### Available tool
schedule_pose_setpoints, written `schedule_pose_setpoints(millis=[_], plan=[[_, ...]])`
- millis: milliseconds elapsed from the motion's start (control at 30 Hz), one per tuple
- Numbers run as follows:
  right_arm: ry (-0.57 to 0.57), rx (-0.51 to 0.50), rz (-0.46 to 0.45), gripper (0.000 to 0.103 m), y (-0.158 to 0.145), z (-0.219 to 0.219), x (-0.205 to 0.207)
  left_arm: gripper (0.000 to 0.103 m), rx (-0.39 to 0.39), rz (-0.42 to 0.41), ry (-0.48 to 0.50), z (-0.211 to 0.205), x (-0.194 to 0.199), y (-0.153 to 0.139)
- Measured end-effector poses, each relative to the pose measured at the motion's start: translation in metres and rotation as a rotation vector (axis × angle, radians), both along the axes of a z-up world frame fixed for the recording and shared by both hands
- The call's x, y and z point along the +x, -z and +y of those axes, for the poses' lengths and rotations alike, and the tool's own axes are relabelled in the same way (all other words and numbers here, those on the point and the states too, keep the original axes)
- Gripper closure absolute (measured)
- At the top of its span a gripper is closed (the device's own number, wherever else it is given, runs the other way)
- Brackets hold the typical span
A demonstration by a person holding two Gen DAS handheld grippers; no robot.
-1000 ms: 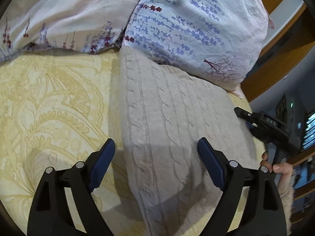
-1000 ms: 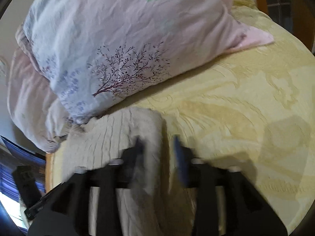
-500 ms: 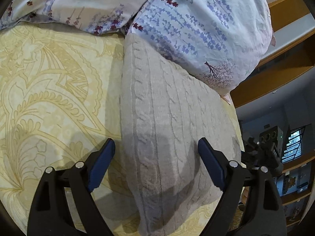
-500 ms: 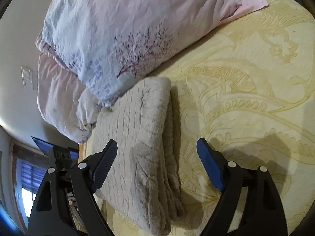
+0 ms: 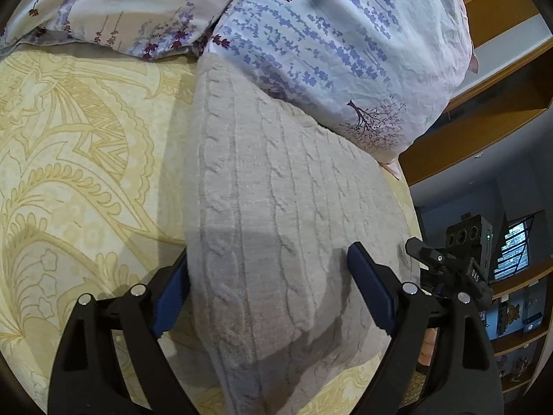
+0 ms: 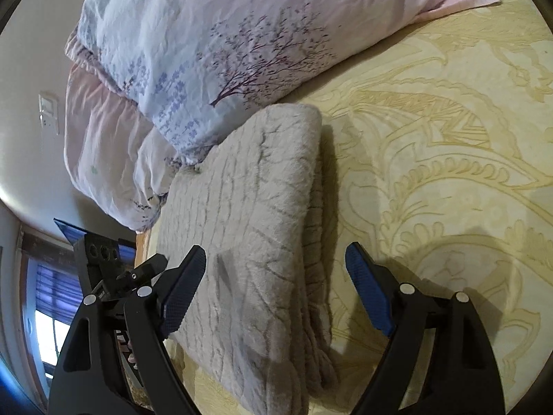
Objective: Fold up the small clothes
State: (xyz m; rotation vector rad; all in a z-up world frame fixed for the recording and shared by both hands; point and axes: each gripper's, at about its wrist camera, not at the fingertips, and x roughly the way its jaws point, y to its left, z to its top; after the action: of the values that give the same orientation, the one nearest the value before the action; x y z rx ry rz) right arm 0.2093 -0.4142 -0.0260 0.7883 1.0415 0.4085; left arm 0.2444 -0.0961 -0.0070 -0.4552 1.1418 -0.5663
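A beige cable-knit sweater [image 5: 276, 214] lies folded into a thick stack on the yellow patterned bedspread [image 5: 76, 159]; its far end touches a floral pillow [image 5: 338, 41]. My left gripper [image 5: 269, 294] is open and straddles the sweater's near end, its left pad partly behind the sweater's edge. In the right wrist view the sweater [image 6: 255, 228] shows its stacked layers along its right side. My right gripper [image 6: 276, 290] is open and empty over the sweater's near end. The other gripper shows at each view's edge [image 5: 459, 266] [image 6: 114, 269].
Two floral pillows [image 6: 221, 45] [image 6: 103, 138] lie along the head of the bed. A wooden headboard and shelf [image 5: 490, 79] stand at the right in the left wrist view. The sweater lies close to the bed's edge [image 5: 411, 214]. The bedspread [image 6: 449, 138] stretches to the right.
My right gripper has opened from nearly shut and drawn back over the sweater. My left gripper has moved forward along the sweater, so its near folded end now lies between the fingers.
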Motion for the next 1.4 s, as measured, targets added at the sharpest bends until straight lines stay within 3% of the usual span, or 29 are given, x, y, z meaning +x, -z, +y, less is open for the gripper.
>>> schedule_pose_setpoints(millis=[367,467,600,767,967,1100,1200,1267,1300,1400], plan=[[-0.09,0.04,-0.035,0.04,0.005,0.019,-0.001,0.039,-0.133,0.061,-0.049,0.018,0.003,0.008],[-0.095,0.091,-0.02,0.058,0.012,0.022,-0.002,0.048,-0.151,0.052,-0.048,0.019,0.002,0.006],[-0.061,0.147,-0.03,0.063,0.015,0.022,-0.01,0.062,-0.19,0.027,-0.032,0.027,-0.002,-0.001],[-0.078,0.124,-0.081,0.066,-0.003,0.043,-0.019,0.065,-0.196,-0.012,-0.014,0.046,-0.011,-0.018],[-0.151,0.0,-0.208,0.069,-0.038,0.099,-0.016,0.065,-0.17,-0.075,-0.054,0.099,-0.024,-0.042],[-0.192,-0.071,-0.277,0.069,-0.046,0.137,-0.013,0.064,-0.147,-0.09,-0.09,0.138,-0.031,-0.041],[-0.246,-0.097,-0.202,0.067,-0.027,0.162,-0.009,0.063,-0.102,-0.025,-0.13,0.16,-0.031,-0.019],[-0.247,-0.117,-0.168,0.061,-0.014,0.167,-0.008,0.061,-0.141,0.024,-0.147,0.174,-0.029,-0.002],[-0.241,-0.096,-0.157,0.058,-0.012,0.164,-0.008,0.059,-0.163,0.03,-0.153,0.178,-0.029,0.001],[-0.213,-0.05,-0.11,0.052,-0.013,0.147,-0.005,0.054,-0.129,0.01,-0.148,0.175,-0.031,-0.008]])
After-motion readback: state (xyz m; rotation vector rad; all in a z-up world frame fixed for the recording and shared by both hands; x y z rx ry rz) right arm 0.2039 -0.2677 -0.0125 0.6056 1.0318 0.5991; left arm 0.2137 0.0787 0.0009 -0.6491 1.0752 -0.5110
